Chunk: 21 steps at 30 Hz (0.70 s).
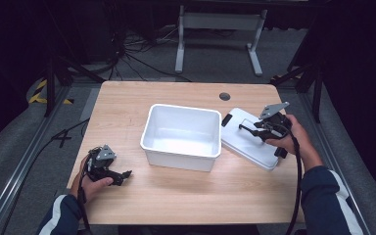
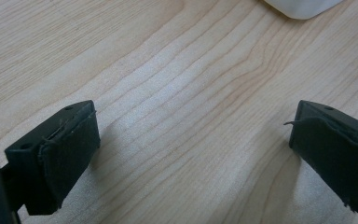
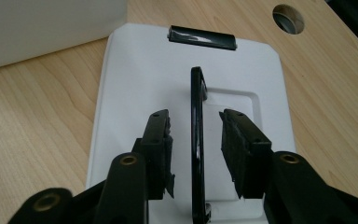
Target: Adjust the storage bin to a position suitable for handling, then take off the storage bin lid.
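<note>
High view: lid [image 1: 251, 142] lies flat on the table [image 1: 176, 196] just right of the empty white bin [image 1: 182, 136], with the right gripper [image 1: 254, 128] over it and the left gripper [image 1: 122, 175] well apart at the near-left. Left gripper view: jaws spread wide over bare wood, nothing between. Right gripper view: the lid's black handle [image 3: 197, 140] stands upright, long axis running away from the gripper, between jaws parted clear of it on both sides.

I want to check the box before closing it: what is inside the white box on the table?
The white box looks empty in the high view: only its bare white floor and inner walls show. The strip of floor behind its near wall is hidden. Its lid lies beside it.
</note>
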Each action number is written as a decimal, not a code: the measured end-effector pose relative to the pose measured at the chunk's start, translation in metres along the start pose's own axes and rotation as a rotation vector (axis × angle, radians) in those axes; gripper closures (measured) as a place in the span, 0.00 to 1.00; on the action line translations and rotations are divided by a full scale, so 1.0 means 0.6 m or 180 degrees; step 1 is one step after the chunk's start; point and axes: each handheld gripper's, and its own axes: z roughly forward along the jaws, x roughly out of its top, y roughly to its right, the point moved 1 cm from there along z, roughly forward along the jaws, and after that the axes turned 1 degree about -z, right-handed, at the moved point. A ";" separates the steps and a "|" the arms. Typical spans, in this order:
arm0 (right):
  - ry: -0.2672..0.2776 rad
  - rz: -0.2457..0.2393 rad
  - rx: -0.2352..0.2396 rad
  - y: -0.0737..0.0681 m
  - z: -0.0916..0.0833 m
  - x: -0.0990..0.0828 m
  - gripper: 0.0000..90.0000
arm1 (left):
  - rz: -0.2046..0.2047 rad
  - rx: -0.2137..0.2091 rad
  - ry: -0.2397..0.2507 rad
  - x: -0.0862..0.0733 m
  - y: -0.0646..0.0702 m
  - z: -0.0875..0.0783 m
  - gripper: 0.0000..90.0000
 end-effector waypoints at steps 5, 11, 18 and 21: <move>0.0017 -0.0012 0.0022 -0.006 -0.010 0.002 0.67 | -0.0009 0.0007 0.0011 -0.002 0.001 -0.001 0.03; 0.0042 0.0034 -0.0007 -0.012 -0.022 0.001 0.60 | -0.0010 0.0007 0.0011 -0.002 0.001 -0.001 0.03; 0.0010 0.0042 -0.0032 -0.018 -0.037 -0.004 0.56 | -0.0011 0.0007 0.0013 -0.002 0.001 -0.001 0.03; 0.0029 0.0050 -0.0031 -0.020 -0.047 -0.007 0.55 | -0.0015 0.0008 0.0013 -0.002 0.001 -0.001 0.03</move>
